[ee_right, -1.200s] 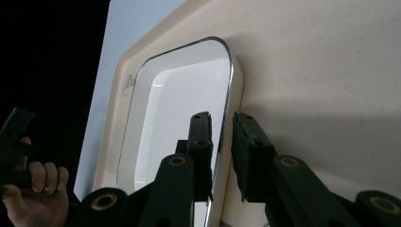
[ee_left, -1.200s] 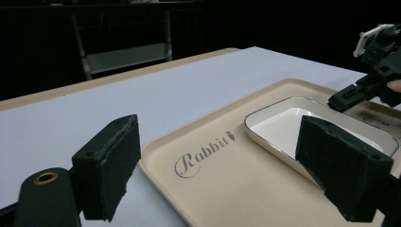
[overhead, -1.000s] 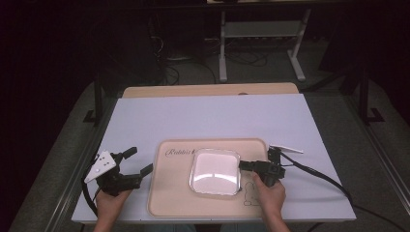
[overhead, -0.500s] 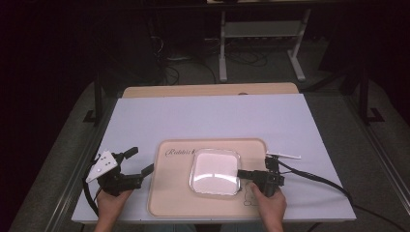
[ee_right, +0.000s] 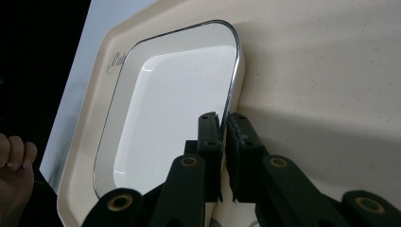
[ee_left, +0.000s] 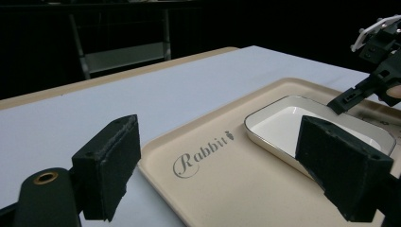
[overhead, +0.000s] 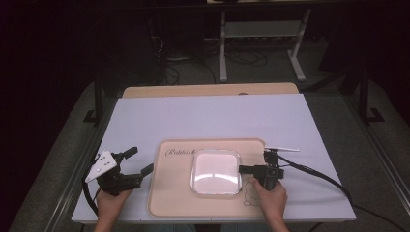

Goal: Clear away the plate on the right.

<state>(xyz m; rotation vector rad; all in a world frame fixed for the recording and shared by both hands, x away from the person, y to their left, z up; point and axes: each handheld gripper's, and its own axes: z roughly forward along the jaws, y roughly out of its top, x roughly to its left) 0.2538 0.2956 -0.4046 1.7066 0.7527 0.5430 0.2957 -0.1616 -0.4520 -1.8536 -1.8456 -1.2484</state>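
A white square dish (overhead: 216,171) with rounded corners sits on a beige tray (overhead: 171,203) that lies at the near edge of the bench (overhead: 208,116), roughly midway between its left and right edges. The dish rests right of the tray's centre, nearer its right edge than its left, and below the script word "Rabbit" (ee_left: 201,152) printed along the tray's far edge. The right gripper (overhead: 243,169) reaches in from the tray's right side with its 2 black jaws pointing at the dish; in the right gripper view those jaws (ee_right: 221,124) stand almost together, 1 inside the rim and 1 outside it, pinching the dish's right-hand rim, and they have just been closing onto that rim. The person's right hand (overhead: 270,198) holds the gripper body above the tray's near right corner, and its cable (overhead: 319,176) trails off across the bench toward the right edge. The left gripper (overhead: 139,161) hovers over the bench just off the tray's left edge, near the bench's near left corner, with its grey three-cornered plate (overhead: 100,164) on top. Its 2 jaws stand wide apart with nothing between them, as the left gripper view shows, looking across the tray toward the dish (ee_left: 316,130). The left hand (overhead: 110,205) grips it from the near edge.
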